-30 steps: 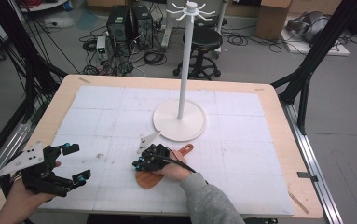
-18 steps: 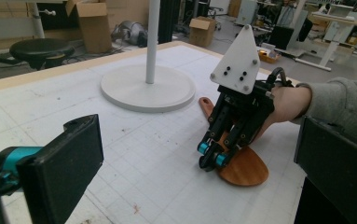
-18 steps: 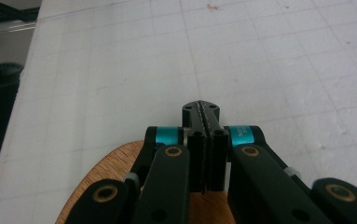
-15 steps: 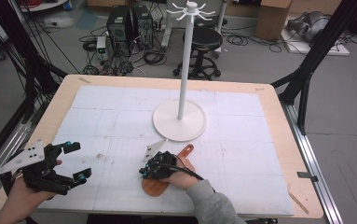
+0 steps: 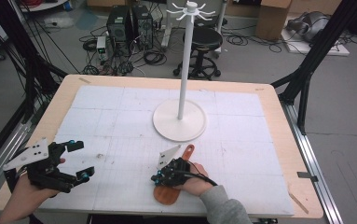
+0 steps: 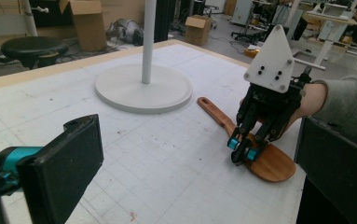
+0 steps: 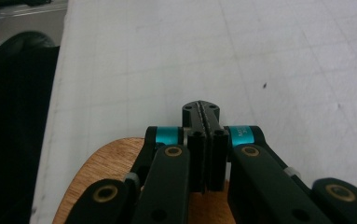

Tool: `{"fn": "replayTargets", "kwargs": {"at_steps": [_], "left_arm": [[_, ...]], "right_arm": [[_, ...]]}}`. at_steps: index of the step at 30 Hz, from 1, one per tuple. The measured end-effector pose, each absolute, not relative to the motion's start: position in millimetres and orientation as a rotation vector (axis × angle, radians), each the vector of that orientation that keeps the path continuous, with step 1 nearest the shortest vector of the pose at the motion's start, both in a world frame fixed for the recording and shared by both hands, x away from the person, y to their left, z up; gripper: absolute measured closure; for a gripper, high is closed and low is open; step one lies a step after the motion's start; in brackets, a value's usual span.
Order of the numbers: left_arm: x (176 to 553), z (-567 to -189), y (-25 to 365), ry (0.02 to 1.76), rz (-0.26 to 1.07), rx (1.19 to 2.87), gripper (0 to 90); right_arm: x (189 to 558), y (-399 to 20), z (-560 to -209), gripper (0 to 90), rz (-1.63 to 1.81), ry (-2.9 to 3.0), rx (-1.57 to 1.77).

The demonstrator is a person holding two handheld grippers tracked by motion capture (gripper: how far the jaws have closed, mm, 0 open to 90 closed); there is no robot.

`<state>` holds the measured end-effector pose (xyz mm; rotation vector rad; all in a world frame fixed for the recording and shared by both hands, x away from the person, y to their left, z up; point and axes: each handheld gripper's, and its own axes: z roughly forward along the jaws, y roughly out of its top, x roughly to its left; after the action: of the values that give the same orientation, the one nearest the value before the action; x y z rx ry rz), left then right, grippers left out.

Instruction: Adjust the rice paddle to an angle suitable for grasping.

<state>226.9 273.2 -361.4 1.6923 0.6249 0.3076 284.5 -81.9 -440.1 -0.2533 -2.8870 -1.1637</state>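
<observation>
A wooden spatula (image 5: 168,195) lies flat near the table's front edge, its handle pointing toward the white stand (image 5: 179,122). My right gripper (image 5: 157,178) is shut, jaws pressed together with nothing between them, tips down on the spatula's blade (image 6: 271,165). In the right gripper view the closed jaws (image 7: 201,109) reach over the blade's rounded edge (image 7: 111,163). My left gripper (image 5: 80,160) hovers open at the front left, well apart from the spatula, with nothing between its pads (image 6: 69,163).
The stand's round base (image 6: 143,88) sits mid-table with a tall pole topped by hooks (image 5: 190,8). A white gridded mat (image 5: 120,116) covers the wooden table. A stool (image 5: 207,37), computers and cables are on the floor beyond.
My right gripper has slid right and toward the front edge, and the spatula's blade has swung with it. The left gripper has stayed put.
</observation>
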Motion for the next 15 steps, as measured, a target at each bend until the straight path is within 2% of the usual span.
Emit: {"fn": "replayTargets", "kwargs": {"at_steps": [15], "left_arm": [[234,-359,261,0.588,0.304,1.697,1.8]], "right_arm": [[258,-128,-443,89.2,-1.205,-2.867,-0.343]]}}
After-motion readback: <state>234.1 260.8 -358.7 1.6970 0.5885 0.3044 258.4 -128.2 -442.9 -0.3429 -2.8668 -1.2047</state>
